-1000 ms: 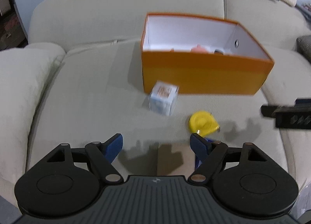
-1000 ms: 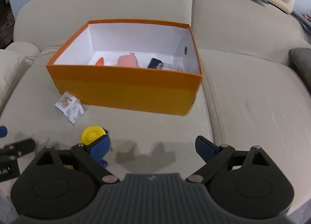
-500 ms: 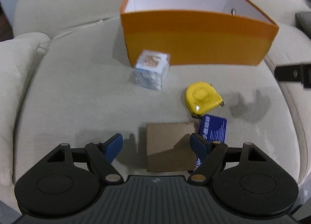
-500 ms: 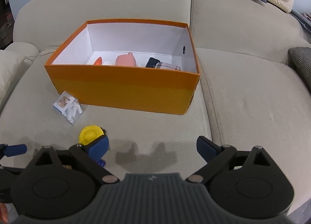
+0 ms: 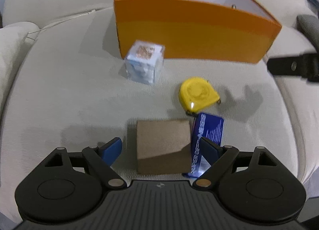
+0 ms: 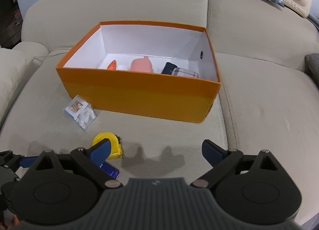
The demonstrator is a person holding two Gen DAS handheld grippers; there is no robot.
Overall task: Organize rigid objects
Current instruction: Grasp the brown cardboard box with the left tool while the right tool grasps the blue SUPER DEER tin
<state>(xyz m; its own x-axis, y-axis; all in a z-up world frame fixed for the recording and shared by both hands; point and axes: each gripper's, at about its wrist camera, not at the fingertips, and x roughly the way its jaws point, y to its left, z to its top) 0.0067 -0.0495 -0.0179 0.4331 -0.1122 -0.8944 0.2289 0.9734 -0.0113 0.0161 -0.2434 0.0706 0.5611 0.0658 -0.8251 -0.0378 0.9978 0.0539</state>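
beige sofa cushions (image 6: 259,100) fill both views, with patterned pillows along the backrest at one o'clock in the right wrist view. an open orange box (image 6: 139,94) with a white inside sits on the seat at twelve o'clock. already inside it, along the near wall, are a small orange item, a salmon-pink item (image 6: 142,65) and a dark blue and plaid item; what each is cannot be told.

four things lie loose on the cushion in front of the box. a clear cube box (image 5: 144,63) with small white pieces inside rests just beside the box's near wall, at eleven o'clock from the left gripper. a yellow tape measure (image 5: 196,95) lies at one o'clock. a brown cardboard block (image 5: 162,146) lies at twelve o'clock, with a blue pack (image 5: 207,140) touching its right edge.

the left gripper (image 5: 161,149) hovers with its jaws wide apart and holding nothing; the cardboard block sits between them, and the right jaw overlaps the blue pack. the right gripper (image 6: 157,151) is also wide open and empty, above bare cushion, with the tape measure at its left jaw.

judging by this, the sorting is partly done: some items are boxed, four remain, and the cardboard block looks like the next pick.
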